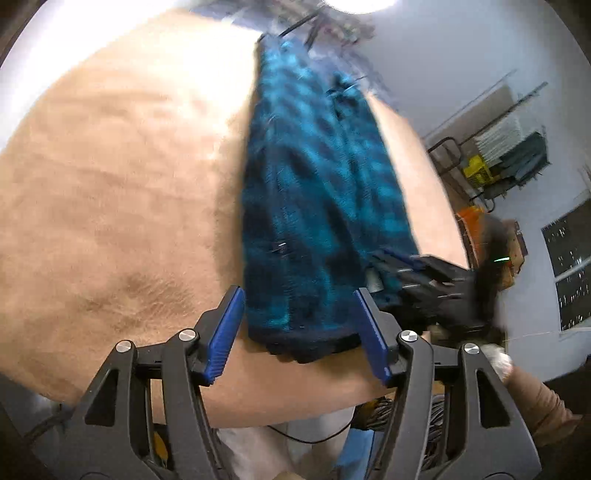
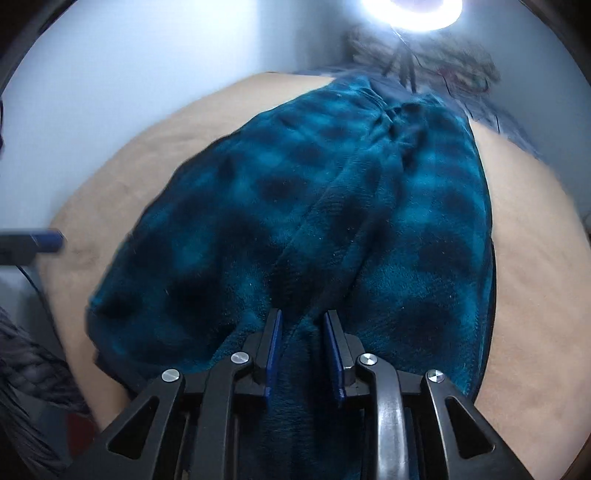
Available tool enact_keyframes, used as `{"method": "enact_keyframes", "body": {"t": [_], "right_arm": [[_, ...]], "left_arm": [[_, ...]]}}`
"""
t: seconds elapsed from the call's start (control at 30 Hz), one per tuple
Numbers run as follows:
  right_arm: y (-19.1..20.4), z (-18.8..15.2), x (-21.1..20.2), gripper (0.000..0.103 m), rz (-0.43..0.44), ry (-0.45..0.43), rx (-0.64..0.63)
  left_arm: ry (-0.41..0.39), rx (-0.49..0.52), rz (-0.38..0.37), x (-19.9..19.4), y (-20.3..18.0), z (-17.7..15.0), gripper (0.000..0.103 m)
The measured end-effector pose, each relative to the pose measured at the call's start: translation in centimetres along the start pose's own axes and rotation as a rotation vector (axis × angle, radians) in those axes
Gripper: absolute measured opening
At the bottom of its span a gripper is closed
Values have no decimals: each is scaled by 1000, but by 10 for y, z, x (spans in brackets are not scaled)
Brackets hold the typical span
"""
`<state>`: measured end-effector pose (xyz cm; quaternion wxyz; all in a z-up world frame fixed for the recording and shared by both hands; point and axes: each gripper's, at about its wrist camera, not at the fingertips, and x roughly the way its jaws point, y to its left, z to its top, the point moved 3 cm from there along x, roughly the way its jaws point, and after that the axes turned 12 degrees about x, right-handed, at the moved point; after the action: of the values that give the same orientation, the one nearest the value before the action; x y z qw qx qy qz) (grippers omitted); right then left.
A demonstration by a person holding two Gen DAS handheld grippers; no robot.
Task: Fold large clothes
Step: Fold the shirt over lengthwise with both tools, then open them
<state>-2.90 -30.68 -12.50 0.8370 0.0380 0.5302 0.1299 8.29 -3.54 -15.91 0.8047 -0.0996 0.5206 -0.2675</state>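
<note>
A blue and black plaid fleece garment lies lengthwise on a tan table, folded into a long strip. My left gripper is open just above the near end of the garment, holding nothing. My right gripper is shut on a bunched fold of the plaid garment at its near edge. The right gripper also shows in the left wrist view, at the garment's right side. A blue fingertip of the left gripper shows at the left edge of the right wrist view.
A bright ring lamp on a tripod stands beyond the table's far end. A rack with stacked items and an orange object stand on the floor to the right. Cables hang below the table's near edge.
</note>
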Motion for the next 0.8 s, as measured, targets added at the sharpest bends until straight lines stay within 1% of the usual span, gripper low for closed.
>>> {"method": "enact_keyframes", "body": {"t": [0.03, 0.13, 0.2, 0.27, 0.33, 0.43, 0.47, 0.5, 0.53, 0.57, 0.6, 0.63, 0.7, 0.73, 0.8], "right_arm": [[-7, 3, -8, 25, 34, 10, 37], [-22, 3, -37, 38, 92, -1, 93], [-38, -1, -63, 65, 95, -45, 139], [-57, -7, -81, 74, 85, -87, 207], [-81, -13, -89, 75, 80, -87, 276], [-110, -26, -81, 76, 112, -33, 384], [-115, -32, -74, 76, 152, -5, 422], [-117, -38, -66, 75, 185, 22, 448], [-119, -44, -56, 75, 205, 52, 468], [-119, -47, -49, 72, 215, 71, 474], [-117, -51, -40, 65, 230, 104, 477], [-113, -56, -35, 59, 244, 131, 472], [-101, -55, -29, 26, 257, 141, 440], [-94, -53, -28, 24, 272, 159, 417], [-86, -55, -30, 23, 217, 152, 355]], "left_arm": [[17, -9, -1, 5, 5, 0, 62], [54, -61, -14, 19, 15, -3, 62], [74, -105, -58, 29, 21, -6, 62], [90, -117, -87, 36, 21, -11, 62], [108, -123, -110, 44, 20, -13, 62], [128, -137, -141, 51, 19, -18, 62], [127, -135, -136, 51, 17, -18, 62], [128, -127, -126, 53, 15, -17, 56], [132, -120, -118, 55, 14, -16, 42], [138, -110, -105, 56, 13, -17, 36], [139, -98, -88, 56, 12, -16, 31], [134, -85, -72, 55, 10, -16, 25], [121, -53, -50, 54, 6, -17, 23], [117, -40, -43, 54, 5, -18, 23], [100, -34, -45, 52, 5, -20, 24]]}}
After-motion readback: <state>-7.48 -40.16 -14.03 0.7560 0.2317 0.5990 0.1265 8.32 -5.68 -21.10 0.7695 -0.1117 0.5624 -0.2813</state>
